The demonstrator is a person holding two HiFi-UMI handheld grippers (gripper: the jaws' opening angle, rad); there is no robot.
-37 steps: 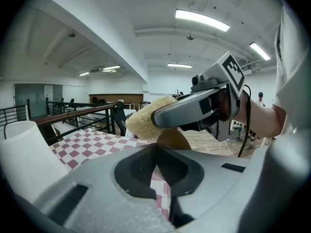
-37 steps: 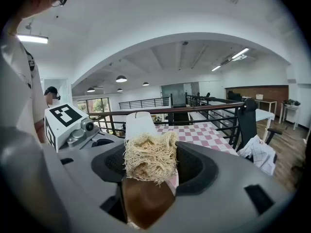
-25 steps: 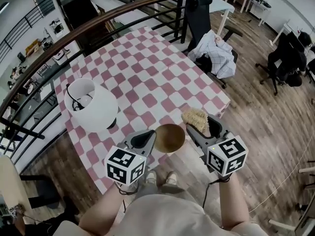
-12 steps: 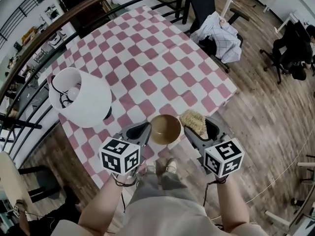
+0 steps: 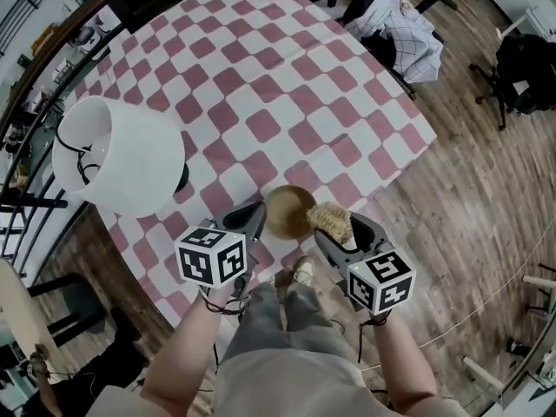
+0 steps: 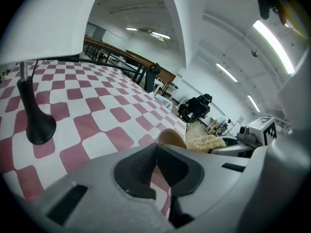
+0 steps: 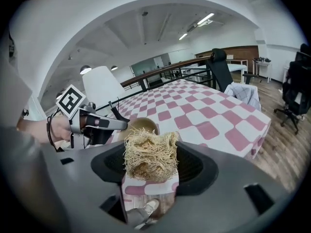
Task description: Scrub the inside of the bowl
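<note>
The left gripper (image 5: 257,211) has its jaws pinched together on the near-left rim of the bowl (image 5: 285,211). It holds the bowl up at the near edge of the checked worktop (image 5: 261,85), in front of the person. A grip on the thin rim leaves the whole hollow free and turned up toward the other tool, which looks like the reason for taking it there.

The right gripper (image 5: 340,233) has its jaws closed on a scrubber (image 7: 149,155), a wad of pale, coarse fibre. The wad sticks out past the jaw tips, so fibre and not hard jaw would meet the bowl.

From the head view the scrubber sits at the bowl's right rim. Whether it touches the bowl cannot be told. The right gripper view shows the bowl just beyond the wad, so scrubbing appears to be about to begin.

A white lamp (image 5: 122,156) stands on the worktop well to the left, clear of both grippers.

With only one rim pinched, hard pressure inside could twist the bowl, so light strokes seem wise.
</note>
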